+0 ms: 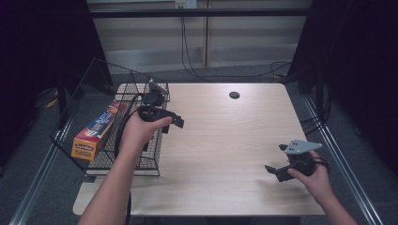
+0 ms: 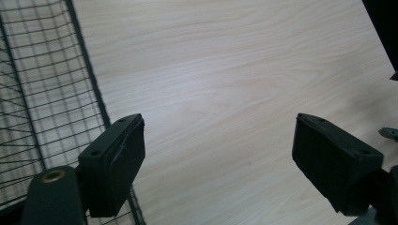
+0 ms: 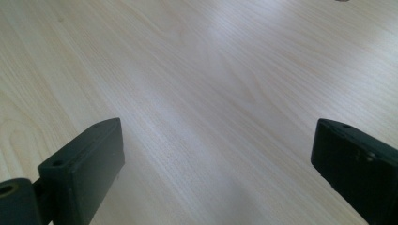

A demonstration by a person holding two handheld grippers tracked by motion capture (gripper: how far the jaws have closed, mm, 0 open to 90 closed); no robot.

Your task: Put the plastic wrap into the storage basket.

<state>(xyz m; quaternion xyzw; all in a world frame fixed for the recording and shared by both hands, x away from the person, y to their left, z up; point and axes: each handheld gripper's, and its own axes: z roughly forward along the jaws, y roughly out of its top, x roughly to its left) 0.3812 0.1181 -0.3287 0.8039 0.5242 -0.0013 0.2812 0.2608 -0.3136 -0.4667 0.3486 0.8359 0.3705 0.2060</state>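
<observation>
A: Where is the left gripper (image 1: 174,123)?
B: In the high view it sits at about nine o'clock on the table (image 1: 225,140), just over the near right edge of the wire basket (image 1: 80,101). Its jaws stand apart with nothing between them; in the left gripper view bare wood lies between the pads (image 2: 117,159), with basket mesh (image 2: 42,93) off toward nine o'clock.
A: And the box?
B: The long foil box (image 1: 96,131) lies inside the basket, at its left side, well apart from the left gripper and untouched.
A: The right gripper (image 1: 277,161)?
B: At about four o'clock on the table, held low in the right hand (image 1: 315,180). Its jaws also stand wide apart and empty; the right gripper view shows plain tabletop (image 3: 211,93) between them.
A: Anything else on the table?
B: A small dark hole (image 1: 234,95) near twelve o'clock.
</observation>
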